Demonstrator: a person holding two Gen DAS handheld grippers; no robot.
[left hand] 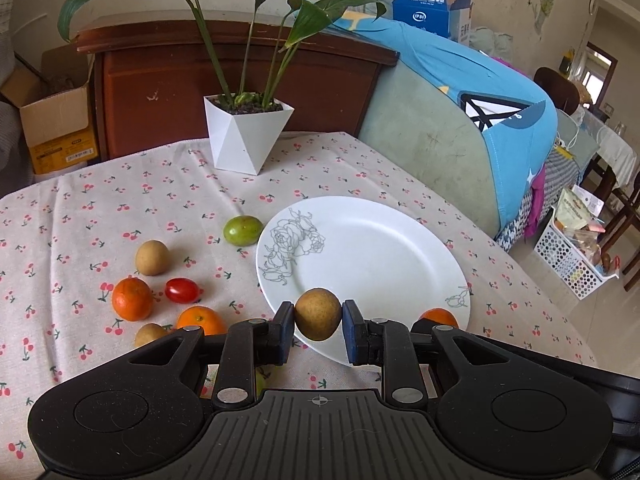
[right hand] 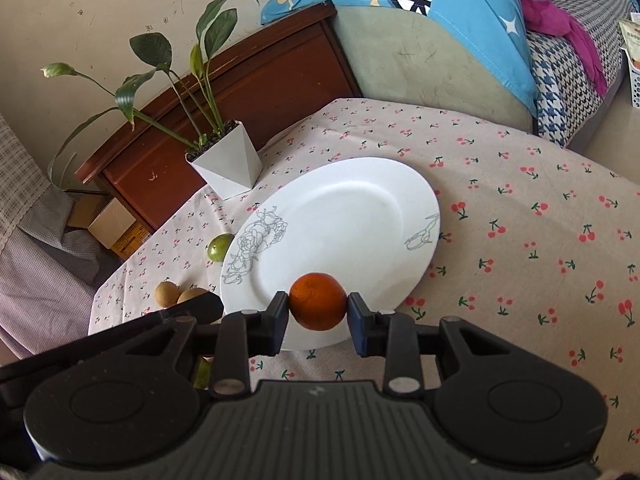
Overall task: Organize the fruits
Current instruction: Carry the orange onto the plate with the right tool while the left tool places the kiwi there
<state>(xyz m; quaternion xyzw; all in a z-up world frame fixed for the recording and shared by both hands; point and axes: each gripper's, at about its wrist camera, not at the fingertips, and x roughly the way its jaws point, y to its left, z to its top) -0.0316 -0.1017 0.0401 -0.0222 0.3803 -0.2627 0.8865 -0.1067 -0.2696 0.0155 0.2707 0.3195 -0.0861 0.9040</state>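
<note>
Angling downward, left hand-held gripper pinching brown fruit, right hand-held gripper clamping orange, seemingly above plate rim.

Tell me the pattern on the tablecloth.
Small red cherries on a pale tablecloth; clearest in the right wrist view.

Both wrist views downward, near, sharing plate

- A lived-in home room is showing: cherry-print tablecloth covering a table.
- A potted plant, wooden cabinet and clothes-draped sofa are standing behind.
</note>
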